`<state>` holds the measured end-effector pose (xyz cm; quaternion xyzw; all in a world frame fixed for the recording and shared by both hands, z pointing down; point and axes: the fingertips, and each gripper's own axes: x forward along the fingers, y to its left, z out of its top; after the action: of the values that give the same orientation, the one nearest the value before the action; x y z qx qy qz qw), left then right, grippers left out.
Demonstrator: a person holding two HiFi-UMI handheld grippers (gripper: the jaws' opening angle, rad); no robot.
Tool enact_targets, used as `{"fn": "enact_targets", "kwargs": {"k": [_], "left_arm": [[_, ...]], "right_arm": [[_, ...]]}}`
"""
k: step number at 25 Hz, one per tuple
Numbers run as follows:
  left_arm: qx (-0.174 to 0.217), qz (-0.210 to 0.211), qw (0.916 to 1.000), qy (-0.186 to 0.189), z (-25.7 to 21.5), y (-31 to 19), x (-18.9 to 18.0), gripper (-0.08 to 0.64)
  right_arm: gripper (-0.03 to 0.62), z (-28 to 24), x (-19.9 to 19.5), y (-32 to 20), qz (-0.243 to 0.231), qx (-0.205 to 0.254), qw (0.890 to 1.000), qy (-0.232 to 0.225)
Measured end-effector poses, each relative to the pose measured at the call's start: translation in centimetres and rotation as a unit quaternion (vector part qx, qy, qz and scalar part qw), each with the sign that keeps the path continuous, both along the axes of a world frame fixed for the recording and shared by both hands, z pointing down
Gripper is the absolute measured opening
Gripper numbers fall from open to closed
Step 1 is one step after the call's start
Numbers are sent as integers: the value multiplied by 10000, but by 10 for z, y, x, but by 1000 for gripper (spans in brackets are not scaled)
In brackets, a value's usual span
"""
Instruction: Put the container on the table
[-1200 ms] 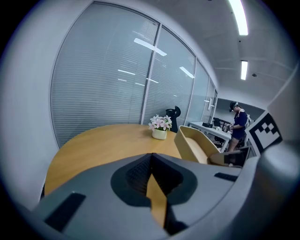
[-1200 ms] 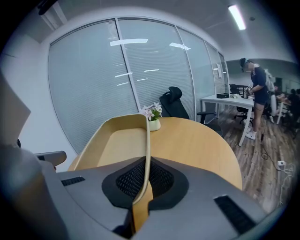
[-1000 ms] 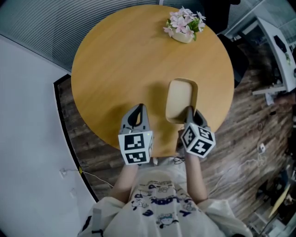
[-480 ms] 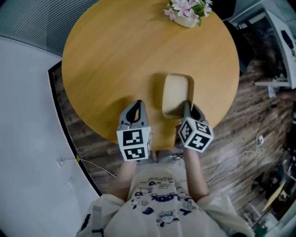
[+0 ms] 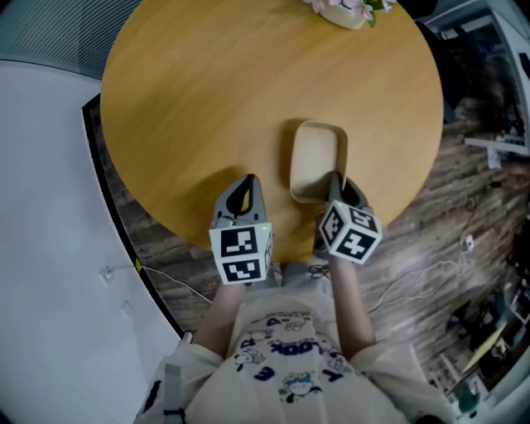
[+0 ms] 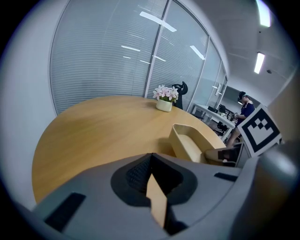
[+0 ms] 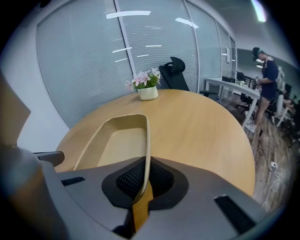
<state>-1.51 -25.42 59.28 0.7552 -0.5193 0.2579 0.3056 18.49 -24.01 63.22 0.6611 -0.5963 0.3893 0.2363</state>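
A beige oblong container (image 5: 315, 157) lies low over the round wooden table (image 5: 207, 91), near its front right edge; I cannot tell whether its base touches the top. My right gripper (image 5: 335, 179) is shut on the container's near right rim, and the thin wall (image 7: 146, 140) runs straight between the jaws of the right gripper (image 7: 146, 161). My left gripper (image 5: 243, 189) hovers over the table's near edge, left of the container (image 6: 190, 143), shut with nothing held. In its own view the left gripper (image 6: 151, 157) has its jaws together.
A pot of pink flowers (image 5: 348, 10) stands at the table's far edge. Behind the table are a black office chair (image 7: 174, 72) and a glass wall with blinds. A person (image 7: 269, 77) stands by desks at the right. Cables lie on the wood floor (image 5: 464, 240).
The head view has tilted, so the table sits higher in the frame. Both grippers and the container keep almost the same places relative to the table's near edge.
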Motion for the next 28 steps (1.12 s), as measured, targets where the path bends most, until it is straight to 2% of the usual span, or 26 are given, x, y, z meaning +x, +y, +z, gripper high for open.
{"fn": "enact_targets", "kwargs": {"k": [9,17,23,28], "left_arm": [[-229,-46,9997,-55,17,8,1,3],[-269,-115,9995,-96,22,12,0,4],[-119,-150,9998,-94,11,11,-2,4],[218,-158,9996,-43,-19,-1,3,3]], "right_arm": [[6,20,2,3,-4,-243,9997,47],[8,27,1,3,-67,-329,9994,-28],[11,11,4,0,-54,-111,9999,-1],[11,-28,12,-8,-91,323,9992,232]]}}
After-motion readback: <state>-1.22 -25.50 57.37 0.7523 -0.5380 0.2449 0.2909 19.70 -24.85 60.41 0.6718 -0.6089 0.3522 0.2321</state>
